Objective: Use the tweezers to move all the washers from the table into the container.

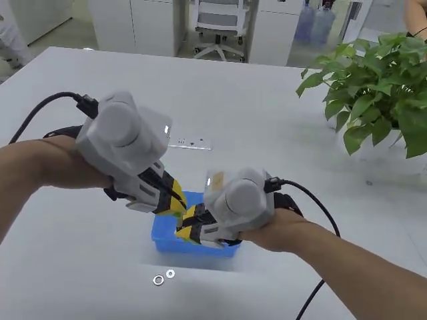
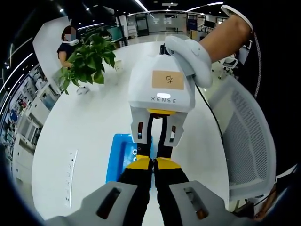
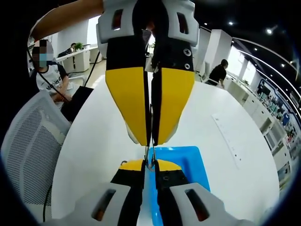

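Steel tweezers (image 3: 150, 153) span from left claw (image 2: 153, 161) to right claw (image 3: 149, 165), both seemingly clenched on them.

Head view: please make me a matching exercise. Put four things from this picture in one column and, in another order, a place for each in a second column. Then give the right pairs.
Things
1. washers
2. blue container
3. plant
4. office chair

Places
A. on the floor beyond the far edge of the table
B. at the table's right side
C. on the table, just beyond the washers
D. on the bare table, nearest the person

Pairs: 1-D, 2-C, 3-B, 4-A
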The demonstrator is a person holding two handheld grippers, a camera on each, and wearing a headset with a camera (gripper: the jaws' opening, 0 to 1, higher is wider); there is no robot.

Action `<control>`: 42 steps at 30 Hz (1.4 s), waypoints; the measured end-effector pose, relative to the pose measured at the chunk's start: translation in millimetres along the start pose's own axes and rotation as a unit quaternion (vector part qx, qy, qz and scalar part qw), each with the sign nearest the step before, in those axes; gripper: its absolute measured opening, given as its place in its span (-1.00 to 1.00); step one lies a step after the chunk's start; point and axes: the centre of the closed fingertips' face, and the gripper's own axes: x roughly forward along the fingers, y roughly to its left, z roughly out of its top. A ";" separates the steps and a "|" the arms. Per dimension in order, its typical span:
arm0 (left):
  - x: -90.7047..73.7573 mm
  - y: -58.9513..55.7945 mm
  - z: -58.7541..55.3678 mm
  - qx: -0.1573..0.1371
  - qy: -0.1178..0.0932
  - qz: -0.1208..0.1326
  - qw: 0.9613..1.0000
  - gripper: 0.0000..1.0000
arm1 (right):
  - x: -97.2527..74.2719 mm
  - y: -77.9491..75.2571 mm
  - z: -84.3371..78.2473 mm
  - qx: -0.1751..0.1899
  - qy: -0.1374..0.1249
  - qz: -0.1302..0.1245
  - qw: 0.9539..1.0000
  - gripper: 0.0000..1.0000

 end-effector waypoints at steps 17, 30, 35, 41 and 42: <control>11.0 21.4 -10.8 0.000 0.004 -0.005 1.000 -0.89 | 12.5 -20.2 -11.7 0.006 0.001 0.002 1.000 -0.80; 27.5 33.8 -23.7 -0.006 0.007 -0.013 1.000 -0.89 | 26.0 -29.7 -27.8 0.015 0.006 0.009 1.000 -0.80; 33.9 37.3 -29.3 -0.007 0.009 -0.016 1.000 -0.89 | 31.4 -32.2 -34.5 0.020 0.008 0.012 1.000 -0.80; 40.9 41.1 -34.5 -0.011 0.008 -0.017 1.000 -0.89 | 37.3 -34.4 -41.1 0.023 0.012 0.016 1.000 -0.80; 41.7 41.7 -35.3 -0.012 0.008 -0.017 1.000 -0.89 | 37.9 -34.7 -42.0 0.024 0.013 0.017 0.999 -0.80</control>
